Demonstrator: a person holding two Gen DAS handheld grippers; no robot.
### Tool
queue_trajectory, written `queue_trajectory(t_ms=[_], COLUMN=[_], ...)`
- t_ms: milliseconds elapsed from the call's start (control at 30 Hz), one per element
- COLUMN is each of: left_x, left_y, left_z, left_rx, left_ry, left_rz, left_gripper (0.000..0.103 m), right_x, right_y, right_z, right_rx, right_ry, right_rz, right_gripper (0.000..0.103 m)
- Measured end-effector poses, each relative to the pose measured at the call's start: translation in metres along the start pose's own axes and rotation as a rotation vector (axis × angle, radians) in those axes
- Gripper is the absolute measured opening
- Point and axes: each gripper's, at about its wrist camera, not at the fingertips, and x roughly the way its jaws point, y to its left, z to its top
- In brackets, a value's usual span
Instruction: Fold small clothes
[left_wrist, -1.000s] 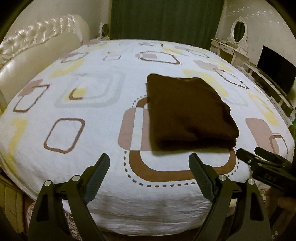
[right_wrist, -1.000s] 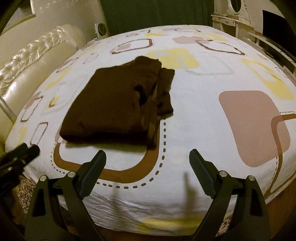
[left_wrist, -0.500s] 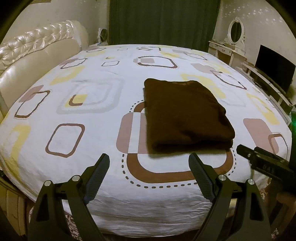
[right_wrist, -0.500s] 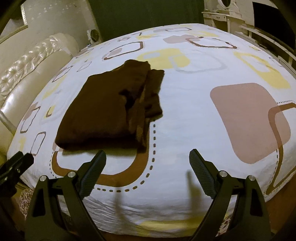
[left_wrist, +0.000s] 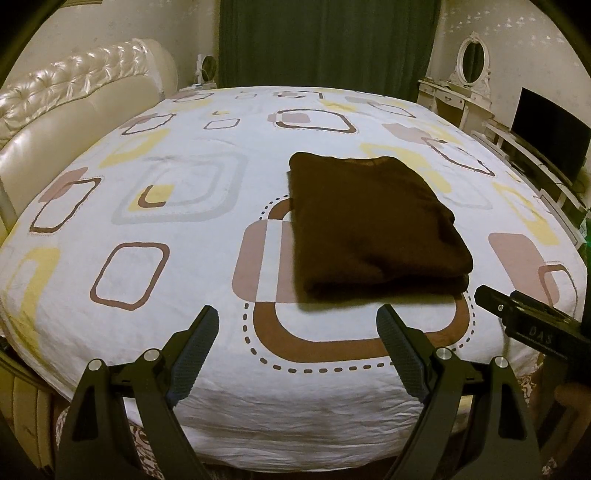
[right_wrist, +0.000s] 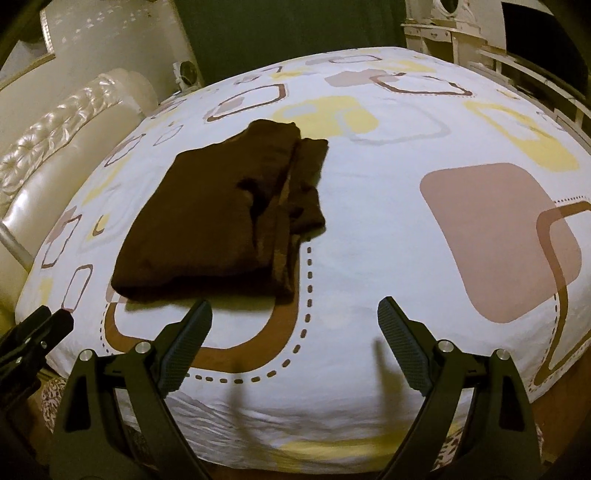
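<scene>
The brown cloth (left_wrist: 373, 229) lay folded in a neat stack on the bed (left_wrist: 184, 229), just in front of both tools. From the left tool (left_wrist: 297, 349) it sat ahead and a bit to the right. From the right tool (right_wrist: 295, 339) it sat ahead and to the left.

The cloth looked soft and light. It would likely bend and flop if picked up by one corner, and the layers could slide apart. Its right side, seen from the right tool, was messy, with loose edges sticking out past the top layer. The near edge, the one closest to the tools, looked thick and tidy. That seemed like the best place to grab, pinching all the layers at once.

The left tool was spread wide apart. It held nothing and touched nothing. The right tool was wide apart too, with nothing between its fingers. Both hung above the near edge of the bed, close to the cloth but not on it.

The fold looked almost done, maybe finished.

Off to the left of the tools stood a shiny padded headboard (left_wrist: 74, 110).
</scene>
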Motion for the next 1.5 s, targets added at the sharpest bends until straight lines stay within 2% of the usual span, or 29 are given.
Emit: queue_trajectory(t_ms=[267,800,1500], left_x=[-0.001,0.007,0.007], left_y=[-0.004,-0.008,-0.007], left_z=[-0.002,-0.008,-0.008], left_rx=[0.02,0.029,0.001], left_ry=[-0.011,0.029,0.032], left_rz=[0.003,0.006,0.013], left_gripper=[0.086,0.086,0.086], right_x=[-0.001,-0.004,-0.002], right_y=[0.007,0.02,0.027], right_z=[-0.002,-0.005,-0.011], right_rx=[-0.02,-0.061,-0.078], right_ry=[0.002,-0.005,0.012], right_rz=[0.006,0.009,0.01], right_gripper=[0.091,0.091,0.091])
